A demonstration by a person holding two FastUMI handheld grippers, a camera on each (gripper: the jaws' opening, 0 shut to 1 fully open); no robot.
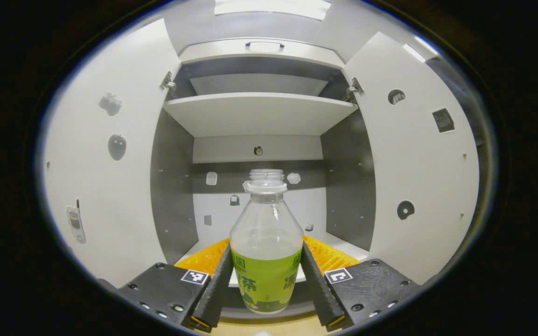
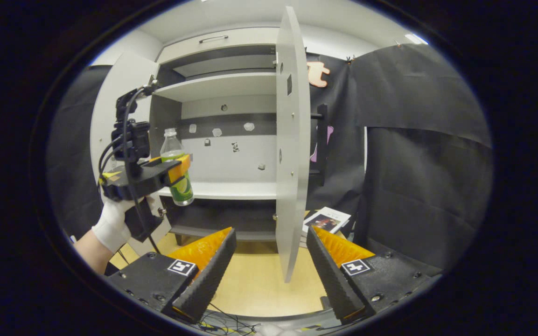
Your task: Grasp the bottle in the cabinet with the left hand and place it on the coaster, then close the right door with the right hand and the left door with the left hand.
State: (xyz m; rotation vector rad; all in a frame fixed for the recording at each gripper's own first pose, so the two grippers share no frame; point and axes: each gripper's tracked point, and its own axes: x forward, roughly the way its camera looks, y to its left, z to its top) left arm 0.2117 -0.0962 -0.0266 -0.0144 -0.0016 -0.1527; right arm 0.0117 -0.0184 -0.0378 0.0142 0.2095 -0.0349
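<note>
While the left gripper (image 1: 266, 275) clamps the bottle (image 1: 266, 242) at the cabinet's (image 1: 259, 114) mouth (step one), next comes the coaster; out right, the right gripper (image 2: 271, 261) waits agape by the right door (image 2: 292, 140).

Left gripper (image 1: 266, 275) clamped on bottle (image 1: 266, 242), gloved hand (image 2: 112, 221) holding it; right gripper (image 2: 269, 261) fingers spread

Bright, even overhead light — sharp, edges fisheye-bent.

Bottle (image 1: 266, 261) green label: Chinese character "茶" legible; other characters partly hidden.
</note>
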